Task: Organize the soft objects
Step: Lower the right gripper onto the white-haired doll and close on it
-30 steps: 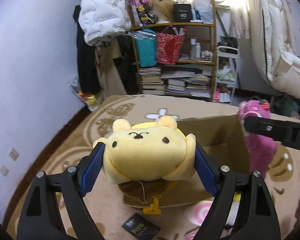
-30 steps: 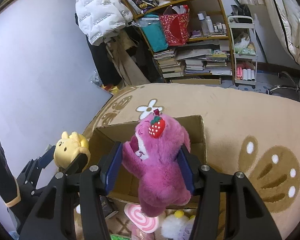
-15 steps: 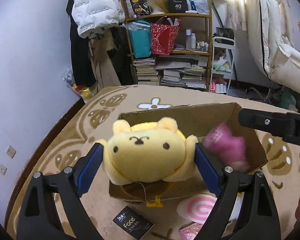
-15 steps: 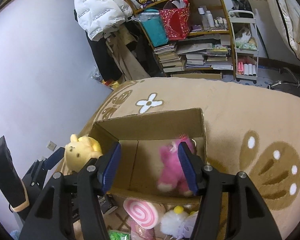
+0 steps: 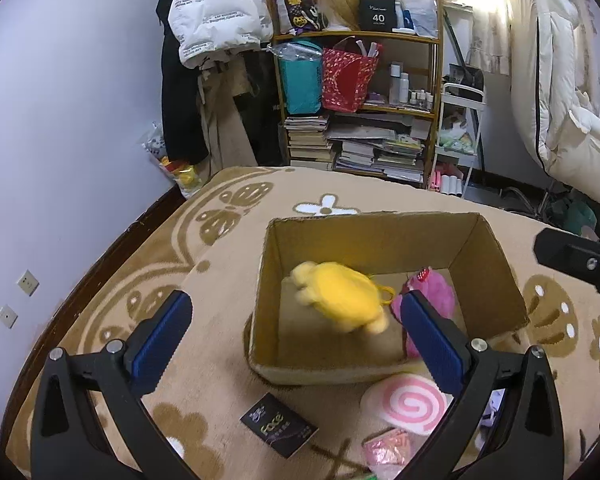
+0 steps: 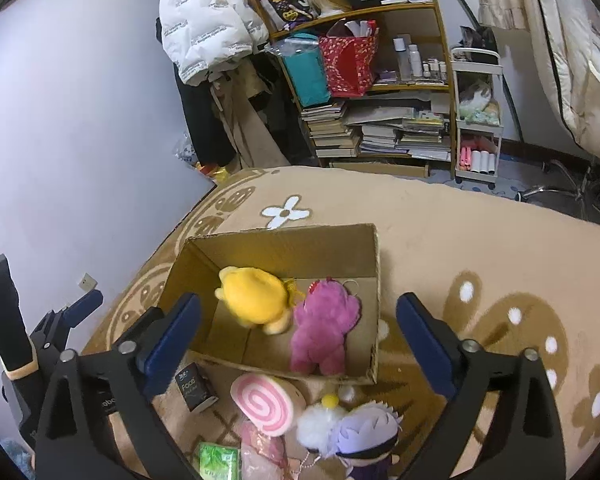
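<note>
The left gripper and right gripper have jaws opening wide and empty, above the brown cardboard box holding the yellow plush toy left of the pink plush bear.

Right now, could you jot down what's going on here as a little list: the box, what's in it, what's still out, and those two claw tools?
box: open cardboard box on the patterned rug
inside: yellow plush, blurred; pink plush beside it
outside, near side: swirl cushion, purple-haired doll, black packet
left gripper: jaws opening, nothing between them
right gripper: jaws opening, nothing between them
</note>
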Demonstrator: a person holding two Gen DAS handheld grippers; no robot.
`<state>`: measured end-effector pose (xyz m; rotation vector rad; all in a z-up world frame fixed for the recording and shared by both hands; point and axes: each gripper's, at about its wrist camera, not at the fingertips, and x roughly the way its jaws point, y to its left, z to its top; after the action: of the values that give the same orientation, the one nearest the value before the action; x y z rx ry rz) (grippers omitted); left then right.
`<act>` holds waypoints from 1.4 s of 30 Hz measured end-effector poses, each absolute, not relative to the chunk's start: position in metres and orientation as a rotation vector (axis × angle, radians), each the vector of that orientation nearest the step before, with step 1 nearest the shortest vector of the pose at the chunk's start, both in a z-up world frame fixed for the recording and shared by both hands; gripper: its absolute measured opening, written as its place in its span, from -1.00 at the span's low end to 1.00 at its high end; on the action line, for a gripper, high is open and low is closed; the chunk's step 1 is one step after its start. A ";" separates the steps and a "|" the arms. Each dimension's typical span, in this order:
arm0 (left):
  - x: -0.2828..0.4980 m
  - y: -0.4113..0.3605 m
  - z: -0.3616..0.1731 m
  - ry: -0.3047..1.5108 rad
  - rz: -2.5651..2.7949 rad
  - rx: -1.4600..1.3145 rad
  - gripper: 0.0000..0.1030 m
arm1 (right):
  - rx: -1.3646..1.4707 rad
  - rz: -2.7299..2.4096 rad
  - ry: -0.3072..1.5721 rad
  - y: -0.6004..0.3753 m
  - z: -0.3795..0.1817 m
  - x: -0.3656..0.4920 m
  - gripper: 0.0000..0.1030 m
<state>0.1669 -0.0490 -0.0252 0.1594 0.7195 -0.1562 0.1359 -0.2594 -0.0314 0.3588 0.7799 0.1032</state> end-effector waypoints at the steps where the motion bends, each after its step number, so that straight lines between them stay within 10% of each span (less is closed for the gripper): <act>1: 0.165 -0.048 -0.024 0.723 -0.157 0.162 1.00 | 0.363 0.102 0.778 -0.261 -0.031 0.133 1.00; 27: 0.093 -0.032 -0.075 1.072 -0.182 0.044 1.00 | 0.431 0.124 0.924 -0.261 -0.073 0.068 1.00; 42: 0.101 -0.029 -0.142 1.294 -0.166 0.003 1.00 | 0.500 0.086 1.074 -0.273 -0.134 0.078 0.31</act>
<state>0.1006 -0.0288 -0.1419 0.0027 1.2936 -0.1660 0.0782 -0.2729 -0.1341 0.5004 1.0737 0.0859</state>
